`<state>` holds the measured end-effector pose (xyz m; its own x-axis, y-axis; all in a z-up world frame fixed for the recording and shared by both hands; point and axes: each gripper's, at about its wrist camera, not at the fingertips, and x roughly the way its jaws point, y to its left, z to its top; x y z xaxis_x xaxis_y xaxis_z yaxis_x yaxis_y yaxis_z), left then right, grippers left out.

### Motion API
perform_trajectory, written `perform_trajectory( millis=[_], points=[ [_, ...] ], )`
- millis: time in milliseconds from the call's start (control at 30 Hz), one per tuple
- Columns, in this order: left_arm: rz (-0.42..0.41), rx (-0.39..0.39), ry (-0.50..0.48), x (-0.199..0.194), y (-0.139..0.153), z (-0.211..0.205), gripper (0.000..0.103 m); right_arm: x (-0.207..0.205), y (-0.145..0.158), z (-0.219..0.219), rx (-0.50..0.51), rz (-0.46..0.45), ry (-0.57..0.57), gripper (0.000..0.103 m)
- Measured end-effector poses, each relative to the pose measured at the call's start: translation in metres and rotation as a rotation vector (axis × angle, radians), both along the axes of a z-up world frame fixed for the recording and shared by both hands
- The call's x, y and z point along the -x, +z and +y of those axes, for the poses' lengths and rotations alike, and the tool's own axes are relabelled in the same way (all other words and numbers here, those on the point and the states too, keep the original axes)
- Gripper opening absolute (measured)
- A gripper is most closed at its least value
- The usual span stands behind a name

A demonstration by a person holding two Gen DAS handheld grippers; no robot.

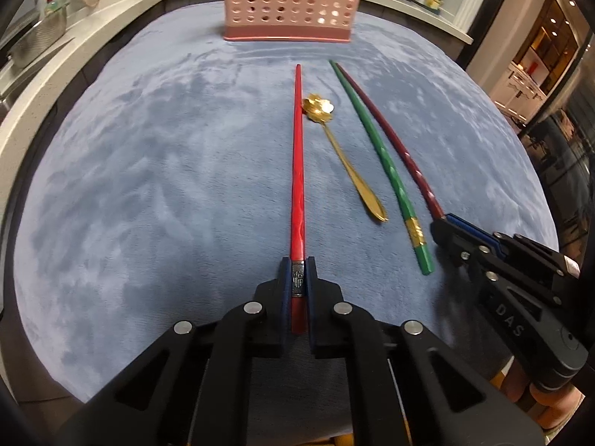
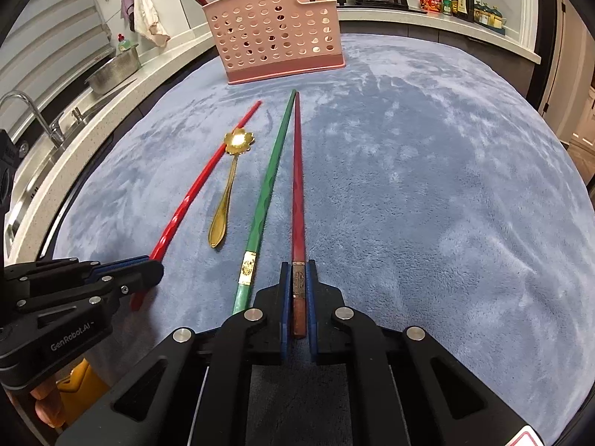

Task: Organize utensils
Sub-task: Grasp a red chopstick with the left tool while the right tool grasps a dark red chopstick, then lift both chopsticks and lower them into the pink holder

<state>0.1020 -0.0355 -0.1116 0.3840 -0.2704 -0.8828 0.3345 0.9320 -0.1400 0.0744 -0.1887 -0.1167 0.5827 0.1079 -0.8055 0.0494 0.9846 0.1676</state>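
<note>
Gripping one chopstick each, both claws are clamped on the blue cloth-covered surface point(image 1: 148, 171).
Left claw point(image 1: 298, 278) pinches the red chopstick point(image 1: 297, 171); right claw point(image 2: 298, 278) pinches the dark red chopstick point(image 2: 297, 186). Between them lie the gold spoon point(image 1: 346, 156) and green chopstick point(image 1: 375, 156); the pink holder point(image 2: 279, 33) stands beyond.

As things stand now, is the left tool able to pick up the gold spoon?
Probably not yet: the left tool is shut on the red chopstick. The gold spoon lies uncovered right beside it, so once that chopstick is released, the way looks free.
</note>
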Motion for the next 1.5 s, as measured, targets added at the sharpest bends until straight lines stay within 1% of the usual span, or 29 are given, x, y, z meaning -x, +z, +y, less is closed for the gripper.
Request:
perform_trajectory(
  millis=[267,367,567,700,867,1200,1333,1500],
  points=[
    [-0.029,0.006,0.061,-0.007,0.009,0.017,0.007,0.002,0.009,-0.005,-0.002,-0.024,-0.021,0.007],
    [-0.053,0.009,0.077,-0.008,0.018,0.024,0.007,0.002,0.017,-0.008,-0.001,-0.04,-0.026,0.007],
    [-0.132,0.022,0.109,-0.01,0.046,0.036,0.007,0.003,0.043,-0.013,0.0,-0.094,-0.04,0.007],
    [-0.165,0.038,0.12,-0.014,0.064,0.042,0.007,0.001,0.062,-0.02,-0.004,-0.134,-0.062,0.007],
    [-0.198,0.055,0.127,-0.023,0.084,0.046,0.007,-0.006,0.088,-0.033,-0.005,-0.191,-0.091,0.007],
    [-0.321,0.069,0.161,-0.051,0.132,0.059,0.007,-0.022,0.136,-0.051,-0.007,-0.3,-0.125,0.007],
    [-0.355,0.078,0.178,-0.061,0.145,0.062,0.007,-0.031,0.15,-0.055,-0.003,-0.332,-0.131,0.007],
    [-0.385,0.094,0.188,-0.071,0.16,0.066,0.007,-0.038,0.158,-0.061,0.0,-0.348,-0.142,0.007]
  ],
)
